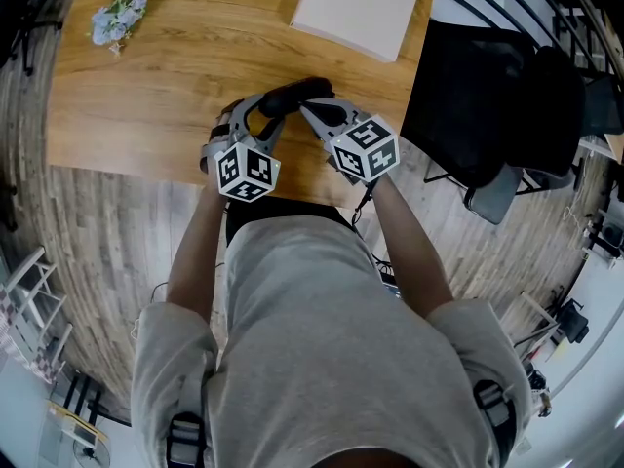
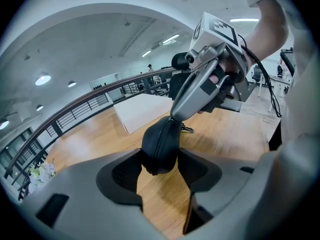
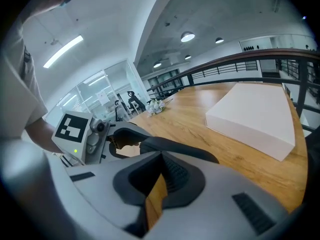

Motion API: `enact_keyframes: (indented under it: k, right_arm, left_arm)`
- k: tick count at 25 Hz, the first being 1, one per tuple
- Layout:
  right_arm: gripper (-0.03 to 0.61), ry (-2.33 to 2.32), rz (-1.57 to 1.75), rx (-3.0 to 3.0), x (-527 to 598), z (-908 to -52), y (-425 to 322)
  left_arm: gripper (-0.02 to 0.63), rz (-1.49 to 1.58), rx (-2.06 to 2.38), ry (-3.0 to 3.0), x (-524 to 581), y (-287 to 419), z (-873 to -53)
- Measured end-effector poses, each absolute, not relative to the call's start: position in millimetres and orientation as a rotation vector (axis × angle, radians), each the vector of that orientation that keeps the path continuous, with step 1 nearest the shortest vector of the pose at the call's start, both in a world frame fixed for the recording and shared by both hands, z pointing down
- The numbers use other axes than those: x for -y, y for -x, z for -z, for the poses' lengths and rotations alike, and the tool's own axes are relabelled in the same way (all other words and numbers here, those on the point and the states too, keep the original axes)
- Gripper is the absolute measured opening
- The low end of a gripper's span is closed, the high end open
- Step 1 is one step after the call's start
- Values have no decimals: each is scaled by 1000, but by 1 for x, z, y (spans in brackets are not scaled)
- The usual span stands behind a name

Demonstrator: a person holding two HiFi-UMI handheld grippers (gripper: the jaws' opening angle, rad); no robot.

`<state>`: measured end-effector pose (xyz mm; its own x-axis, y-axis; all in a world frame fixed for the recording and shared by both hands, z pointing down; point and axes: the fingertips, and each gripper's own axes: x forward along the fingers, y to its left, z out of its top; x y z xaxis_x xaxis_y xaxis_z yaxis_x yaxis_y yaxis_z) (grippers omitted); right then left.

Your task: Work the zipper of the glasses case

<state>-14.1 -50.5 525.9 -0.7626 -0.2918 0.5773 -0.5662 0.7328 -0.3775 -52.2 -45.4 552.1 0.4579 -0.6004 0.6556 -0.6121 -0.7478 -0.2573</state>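
My left gripper point(image 2: 160, 163) is shut on a black zippered glasses case point(image 2: 159, 143) and holds it above the wooden table point(image 1: 166, 96). The zipper line runs up the case's near side. My right gripper point(image 2: 176, 116) meets the case at the zipper's upper end, jaws shut there on what appears to be the zipper pull; a small metal ring point(image 2: 187, 129) hangs beside its tip. In the head view the case point(image 1: 297, 94) sits between the left gripper point(image 1: 261, 113) and the right gripper point(image 1: 310, 108), close to the table's front edge. From the right gripper view, the case point(image 3: 176, 147) lies just past the closed tips.
A flat white box point(image 1: 359, 8) lies at the table's far right. A small bunch of pale flowers point(image 1: 119, 13) rests at the far left. A black chair point(image 1: 497, 105) stands right of the table. A dark railing point(image 2: 80, 106) runs behind the table.
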Motion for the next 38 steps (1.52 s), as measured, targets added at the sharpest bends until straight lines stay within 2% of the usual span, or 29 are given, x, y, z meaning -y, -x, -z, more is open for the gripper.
enact_keyframes:
  k: [21,38]
  right_arm:
    - [25,-614,-912,2577,46,-493,20]
    - [26,-538,-776,2586,30,-483,40]
  left_arm:
    - [239,-1243,1120,-2794,39,47,-513]
    - [232,-1288,1127,-2805,41,42,-511]
